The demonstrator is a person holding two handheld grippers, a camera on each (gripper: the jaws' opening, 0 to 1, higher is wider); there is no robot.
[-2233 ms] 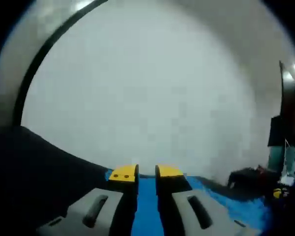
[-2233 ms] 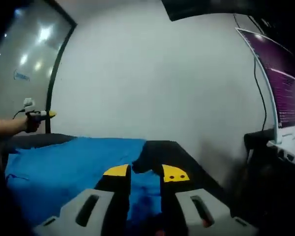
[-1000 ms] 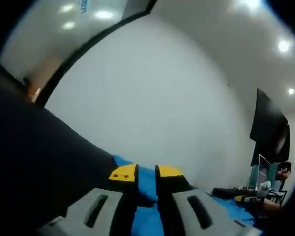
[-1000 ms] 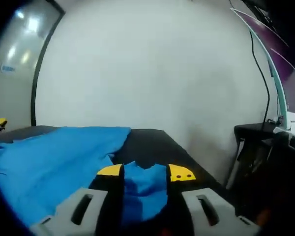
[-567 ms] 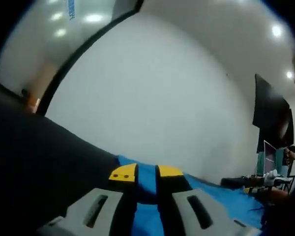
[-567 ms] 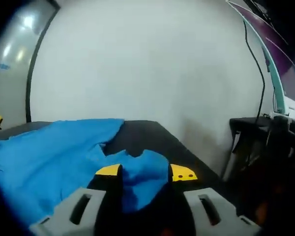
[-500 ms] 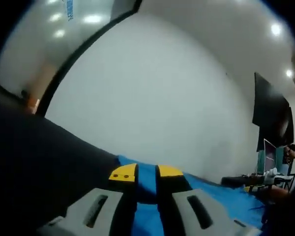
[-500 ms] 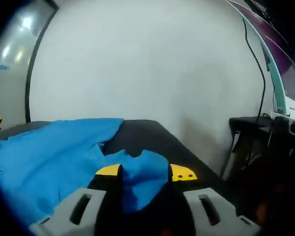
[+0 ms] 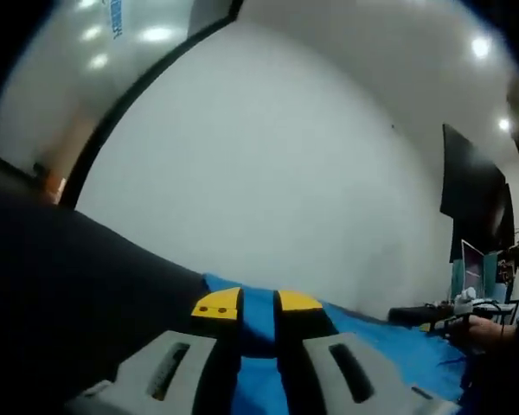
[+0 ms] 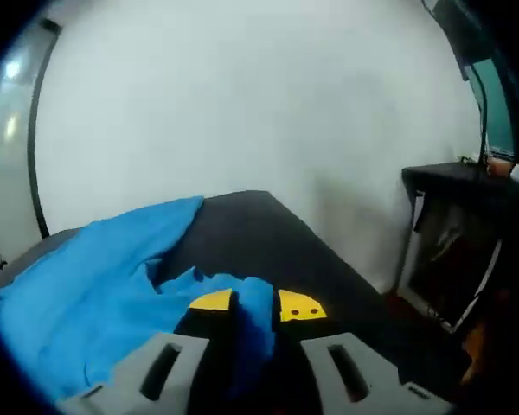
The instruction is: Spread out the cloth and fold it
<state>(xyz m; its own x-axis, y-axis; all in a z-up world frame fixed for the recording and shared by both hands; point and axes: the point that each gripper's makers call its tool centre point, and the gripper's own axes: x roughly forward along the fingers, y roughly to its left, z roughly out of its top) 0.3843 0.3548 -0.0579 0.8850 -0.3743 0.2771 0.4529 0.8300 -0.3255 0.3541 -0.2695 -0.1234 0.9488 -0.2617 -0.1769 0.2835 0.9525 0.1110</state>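
Observation:
A bright blue cloth (image 10: 86, 294) lies rumpled on a black table (image 10: 268, 233), spreading to the left in the right gripper view. My right gripper (image 10: 255, 304) is shut on a raised corner of the cloth, its yellow-tipped jaws close together with blue fabric pinched between them. In the left gripper view the cloth (image 9: 376, 346) runs off to the right over the black table (image 9: 86, 285). There my left gripper (image 9: 258, 304) is shut on the cloth's edge. The right gripper (image 9: 450, 325) shows far right, held by a hand (image 9: 489, 330).
A white wall stands behind the table in both views. A dark desk (image 10: 467, 186) with cables sits right of the table, with floor between them. A glass panel with a black frame (image 9: 130, 95) is at the left, and a monitor (image 9: 469, 268) at the far right.
My right gripper's jaws have drawn together on the blue corner that lay between them, and that view has tilted down. The left gripper has kept its hold.

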